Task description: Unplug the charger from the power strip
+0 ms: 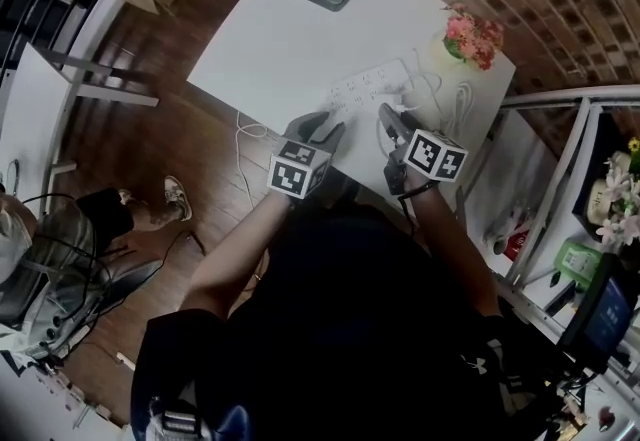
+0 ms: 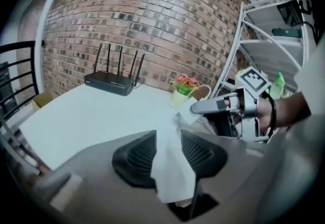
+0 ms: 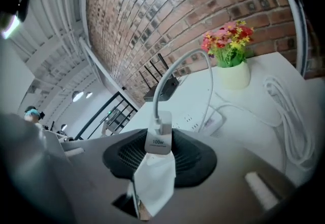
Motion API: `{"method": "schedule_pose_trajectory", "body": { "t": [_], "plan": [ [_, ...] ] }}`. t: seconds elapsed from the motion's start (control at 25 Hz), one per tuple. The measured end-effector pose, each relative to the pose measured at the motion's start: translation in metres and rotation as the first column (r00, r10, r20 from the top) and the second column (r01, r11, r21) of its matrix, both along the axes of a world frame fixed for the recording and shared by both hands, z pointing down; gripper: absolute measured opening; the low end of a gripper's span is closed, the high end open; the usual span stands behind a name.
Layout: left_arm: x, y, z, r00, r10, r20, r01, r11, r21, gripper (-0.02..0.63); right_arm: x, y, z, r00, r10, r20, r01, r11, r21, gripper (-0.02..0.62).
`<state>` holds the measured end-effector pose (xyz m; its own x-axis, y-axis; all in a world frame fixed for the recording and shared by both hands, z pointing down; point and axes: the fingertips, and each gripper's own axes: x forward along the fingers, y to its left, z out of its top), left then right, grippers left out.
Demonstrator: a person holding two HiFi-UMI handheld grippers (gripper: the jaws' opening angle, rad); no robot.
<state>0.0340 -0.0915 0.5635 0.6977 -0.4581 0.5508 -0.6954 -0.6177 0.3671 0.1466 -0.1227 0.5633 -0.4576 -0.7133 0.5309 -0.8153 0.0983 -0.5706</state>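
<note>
Pinching the charger (image 3: 158, 142) by its flat sides, the right claw (image 3: 161, 159) held it clear of the strip (image 3: 199, 122); it looked light, rigid and slick, its cable (image 3: 179, 64) springy. The left claw (image 2: 170, 156) gaped open, empty.

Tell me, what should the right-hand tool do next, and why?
Probably lower the charger onto the bare table and let go. The right tool already holds it clear of the power strip, with the cable trailing, so the unplugging looks done.
</note>
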Motion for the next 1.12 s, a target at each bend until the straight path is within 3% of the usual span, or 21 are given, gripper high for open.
{"method": "schedule_pose_trajectory", "body": {
  "t": [0.28, 0.56, 0.84, 1.12],
  "plan": [
    [0.0, 0.017, -0.01, 1.0, -0.018, -0.011, 0.018, 1.0, -0.016, 0.145, 0.02, 0.017, -0.005, 0.995, 0.048, 0.093, -0.049, 0.999, 0.006, 0.144],
    [0.005, 0.026, -0.009, 1.0, -0.017, 0.009, 0.017, 0.999, -0.029, 0.137, 0.047, 0.039, 0.019, 0.979, 0.133, 0.156, -0.124, 0.99, -0.065, 0.144],
    [0.01, 0.032, -0.007, 1.0, -0.016, 0.001, 0.016, 0.999, -0.05, 0.129, 0.07, 0.058, 0.052, 0.924, 0.274, 0.265, -0.235, 0.957, -0.168, 0.144],
    [0.01, 0.031, -0.007, 1.0, -0.028, -0.006, 0.028, 0.998, -0.061, 0.123, 0.08, 0.069, 0.075, 0.914, 0.314, 0.258, -0.261, 0.94, -0.218, 0.144]
  ]
}}
